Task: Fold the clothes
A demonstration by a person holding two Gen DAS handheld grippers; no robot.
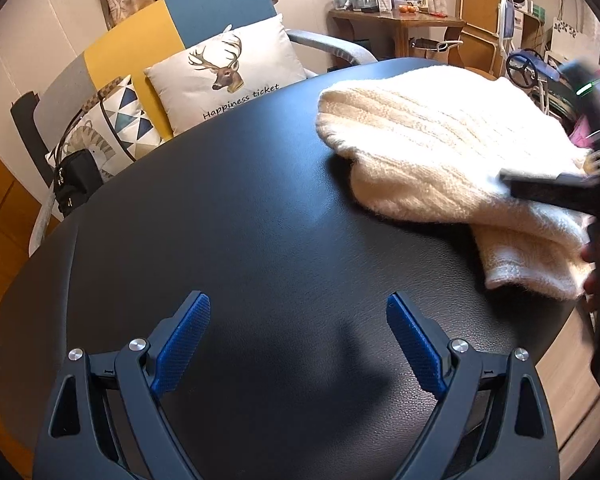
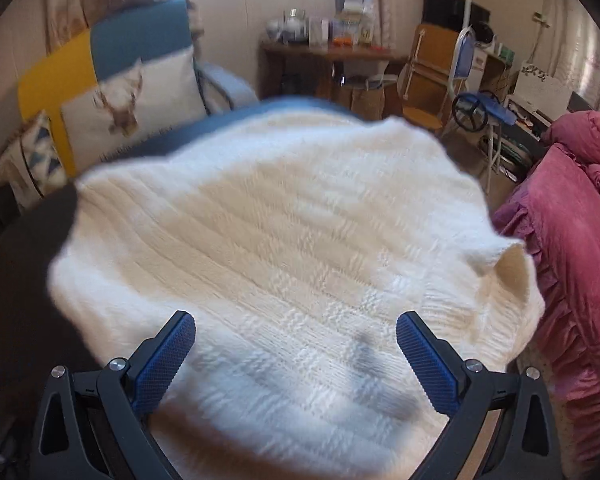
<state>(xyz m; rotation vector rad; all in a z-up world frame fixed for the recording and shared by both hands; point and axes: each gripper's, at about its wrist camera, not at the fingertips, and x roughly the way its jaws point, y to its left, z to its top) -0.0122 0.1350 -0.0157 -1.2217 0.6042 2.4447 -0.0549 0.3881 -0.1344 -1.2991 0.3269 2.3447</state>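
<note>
A black table [image 1: 260, 208] with a fine leather-like grain fills most of the left wrist view. On its upper right lies a cream sweater [image 1: 440, 144], thick ribbed knit with a fuzzy nap, bunched into a rounded, folded heap with one layer sticking out underneath at the frame's right edge. The left gripper [image 1: 298, 344] hangs over bare table at lower centre, well apart from the sweater, fingers spread and empty. The right gripper [image 2: 296, 354] sits just above the sweater [image 2: 284, 232], fingers spread wide, blue textured pads [image 2: 428, 360] gripping nothing.
</note>
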